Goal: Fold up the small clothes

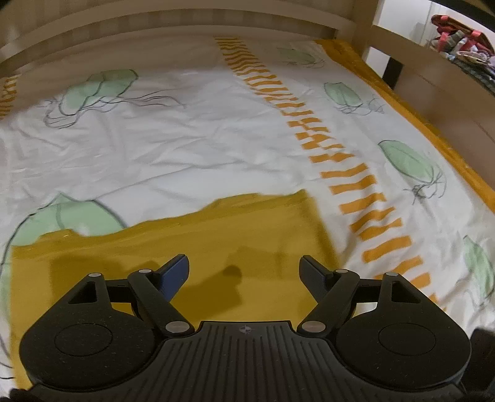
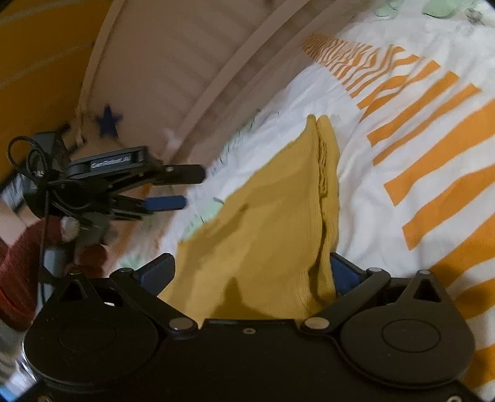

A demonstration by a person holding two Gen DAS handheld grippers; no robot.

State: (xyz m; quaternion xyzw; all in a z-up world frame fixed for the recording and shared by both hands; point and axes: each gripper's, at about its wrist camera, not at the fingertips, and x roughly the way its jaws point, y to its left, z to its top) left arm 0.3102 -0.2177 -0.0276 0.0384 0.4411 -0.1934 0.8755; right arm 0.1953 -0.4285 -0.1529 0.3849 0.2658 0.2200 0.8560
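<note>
Fingers of the left gripper (image 1: pixel 244 272) stand wide apart, empty, above the mustard-yellow folded cloth (image 1: pixel 191 247) on the white patterned bedsheet (image 1: pixel 173 136). The right gripper (image 2: pixel 252 272) also gapes wide around the cloth's edge; whether its pads press is unclear.

Bed (image 1: pixel 349 23) with printed sheet (image 1: pixel 173 139)
A mustard cloth (image 1: pixel 191 247) is laid flat on the white, orange-striped, leaf-patterned sheet.

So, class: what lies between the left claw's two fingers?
In the left wrist view the left claw stands open, holding nothing; behind the gap is only the mustard cloth lying on the bedsheet.
</note>
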